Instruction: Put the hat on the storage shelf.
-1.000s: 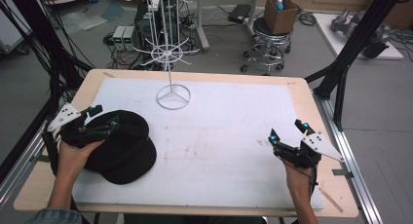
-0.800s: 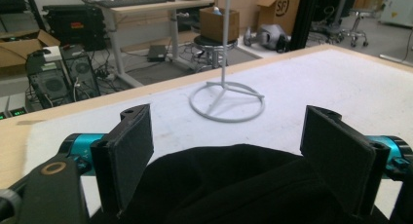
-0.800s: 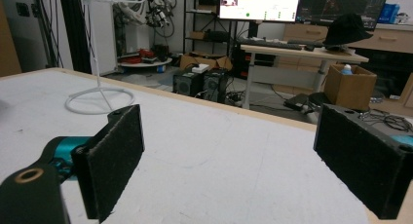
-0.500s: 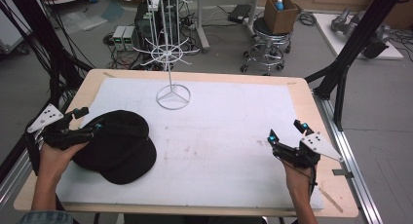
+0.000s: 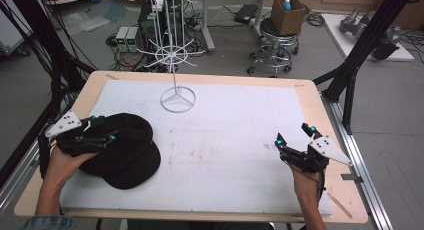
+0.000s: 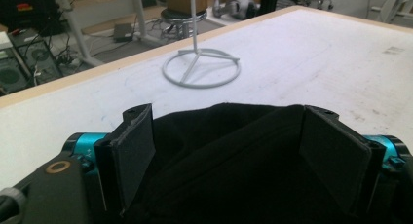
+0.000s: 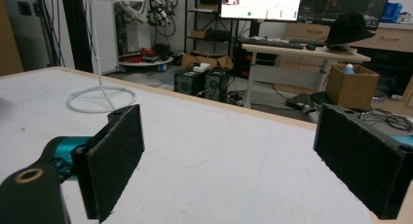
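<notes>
Now my left claw point(image 5: 100, 131) sits over the black caps point(image 5: 125, 152) at the surface's point(image 5: 240, 140) left edge, its jaws spread wide with cap fabric between them but not yet pinched. My right claw point(image 5: 295, 140) rests open and empty, far right. Next, I judge, I close on the top cap and carry it toward the white wire rack point(image 5: 176, 55).

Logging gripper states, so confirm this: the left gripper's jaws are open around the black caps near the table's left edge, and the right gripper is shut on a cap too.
Wrong about the right gripper: the right gripper view shows its jaws wide apart with nothing between them, above the bare white mat. The rest stands: the left gripper is open around the black caps near the left edge.
</notes>
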